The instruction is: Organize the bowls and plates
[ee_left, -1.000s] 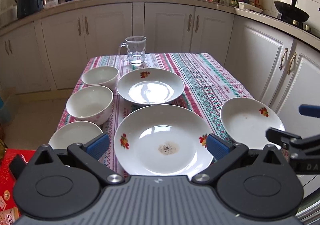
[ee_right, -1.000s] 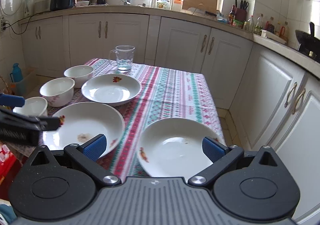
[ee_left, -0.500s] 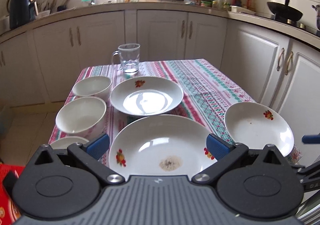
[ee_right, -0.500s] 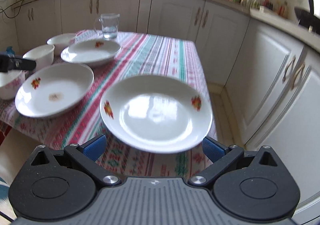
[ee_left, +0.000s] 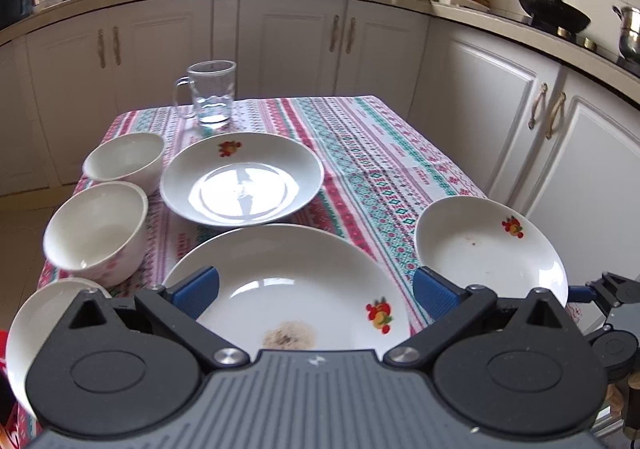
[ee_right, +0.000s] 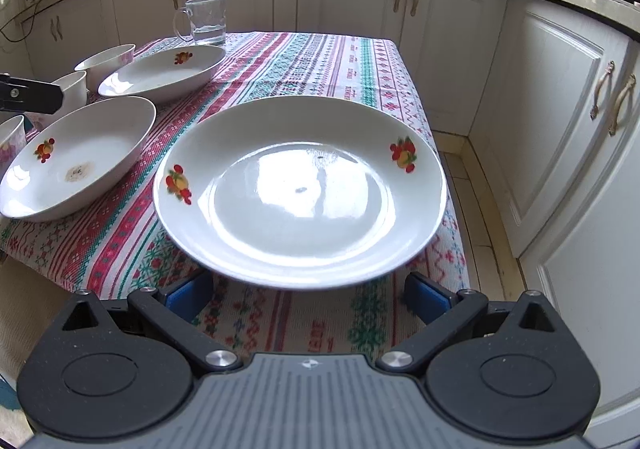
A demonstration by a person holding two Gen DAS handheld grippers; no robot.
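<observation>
Three white plates with fruit prints sit on the patterned tablecloth. The near-right plate [ee_right: 300, 189] overhangs the table's front edge; my right gripper [ee_right: 306, 295] is open just below and in front of its near rim, not touching it that I can tell. This plate also shows in the left wrist view [ee_left: 490, 249]. My left gripper [ee_left: 316, 291] is open over the near edge of the large stained plate [ee_left: 288, 289]. A third plate [ee_left: 242, 185] lies behind it. Three white bowls [ee_left: 96, 233] [ee_left: 126, 161] [ee_left: 40, 317] line the left edge.
A glass mug [ee_left: 210, 95] stands at the table's far end. White kitchen cabinets [ee_left: 500, 97] close in on the right and back. The tablecloth [ee_right: 320, 61] on the far right side is bare. Tiled floor lies to the right of the table.
Both grippers moved forward and lower toward the table. The near-right plate now looms large just ahead of my right gripper. Both stayed open.
</observation>
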